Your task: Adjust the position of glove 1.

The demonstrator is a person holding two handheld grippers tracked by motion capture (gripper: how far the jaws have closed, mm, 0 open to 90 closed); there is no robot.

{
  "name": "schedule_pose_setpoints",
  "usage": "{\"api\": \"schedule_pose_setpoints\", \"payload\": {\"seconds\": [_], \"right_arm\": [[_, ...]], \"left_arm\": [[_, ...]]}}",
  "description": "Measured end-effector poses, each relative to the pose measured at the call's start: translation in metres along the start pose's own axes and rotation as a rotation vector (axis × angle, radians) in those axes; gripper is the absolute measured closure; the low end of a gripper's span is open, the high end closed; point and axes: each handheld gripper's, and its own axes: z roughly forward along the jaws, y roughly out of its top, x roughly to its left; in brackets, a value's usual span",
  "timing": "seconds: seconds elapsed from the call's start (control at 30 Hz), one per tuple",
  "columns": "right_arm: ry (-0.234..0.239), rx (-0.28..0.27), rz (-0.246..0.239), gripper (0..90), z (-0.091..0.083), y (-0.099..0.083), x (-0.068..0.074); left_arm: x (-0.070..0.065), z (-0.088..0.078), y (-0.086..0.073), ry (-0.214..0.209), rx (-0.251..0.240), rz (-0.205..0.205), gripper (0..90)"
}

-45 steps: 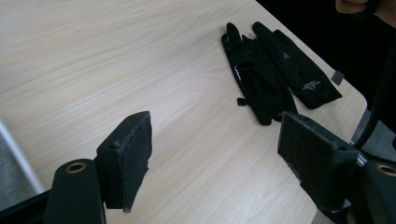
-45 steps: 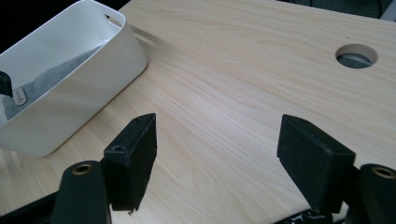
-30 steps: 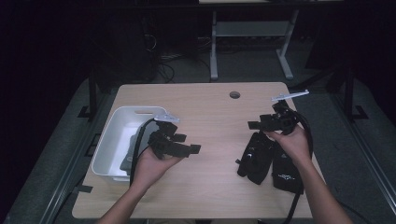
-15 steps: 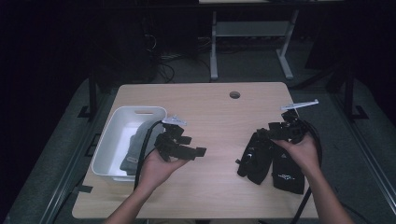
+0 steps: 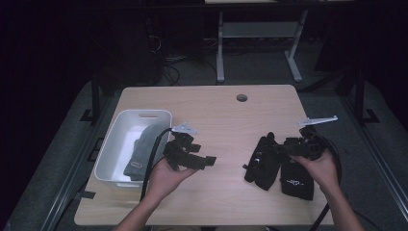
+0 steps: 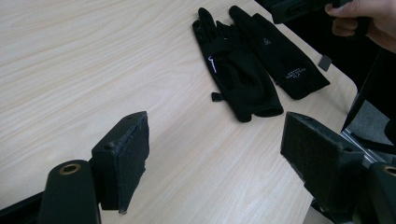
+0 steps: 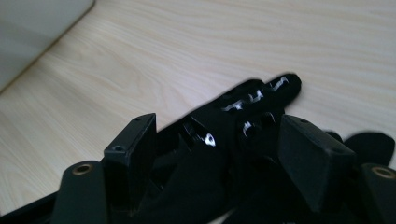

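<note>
Dark room, cables and a stand's legs beyond the far edge; pale wood worktop (image 5: pixel 211 110) with a cable hole at 12 o'clock.

Change over the last second: right tongs (image 5: pixel 288 147) came down and in from the 2 o'clock corner toward the black gloves (image 5: pixel 262 161), and now sit low at their far end. Left tongs (image 5: pixel 204 161) hardly shifted; they hang just right of the white bin (image 5: pixel 120 144).

Reading: the step in hand looks like a pick of a black glove, probably for the bin, where a grey glove (image 5: pixel 139 149) already lies. Approach appears nearly done; no grip yet.

Right tongs: spread wide. In the right gripper view (image 7: pixel 215 154) the pads stand either side of the upper glove's fingers, the fabric between them, with a gap showing on both sides. Whether the lower edge of either pad brushes the fabric I cannot tell; the view is blurred.

Left tongs: spread wide, holding nothing, clear of the wood. The left gripper view (image 6: pixel 215 154) looks across bare worktop to the gloves (image 6: pixel 243 65).

Gloves: two, overlapping, flat on the worktop at about 4 o'clock, well apart from the bin at 8 o'clock.
</note>
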Motion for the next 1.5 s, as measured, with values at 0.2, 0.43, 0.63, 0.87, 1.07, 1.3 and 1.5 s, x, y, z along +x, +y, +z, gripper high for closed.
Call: {"api": "schedule_pose_setpoints", "payload": {"seconds": [0.2,0.43,0.63,0.87,1.07,1.3,1.5], "right_arm": [[-0.012,0.014,-0.008,29.4,-0.003,-0.014,-0.005],[-0.035,0.045,-0.020,30.0,-0.005,-0.033,-0.010],[-0.064,0.066,-0.036,31.0,-0.009,-0.046,-0.011],[-0.103,0.102,-0.054,33.6,-0.008,-0.061,-0.017],[-0.136,0.126,-0.080,38.6,-0.004,-0.072,-0.019],[-0.226,0.154,-0.194,44.6,0.003,-0.076,-0.009],[-0.245,0.149,-0.199,51.7,0.004,-0.077,-0.006]], "left_arm": [[-0.001,0.004,-0.003,-0.012,0.013,0.005,23.4],[-0.004,0.009,-0.007,-0.021,0.023,0.003,23.1],[-0.004,0.013,-0.009,-0.023,0.029,-0.004,23.0],[-0.004,0.015,-0.010,-0.023,0.037,-0.002,23.0],[-0.005,0.017,-0.013,-0.031,0.040,-0.019,23.0],[-0.002,0.017,-0.017,-0.036,0.043,-0.029,23.0],[-0.006,0.016,-0.021,-0.033,0.046,-0.015,23.1]]}}
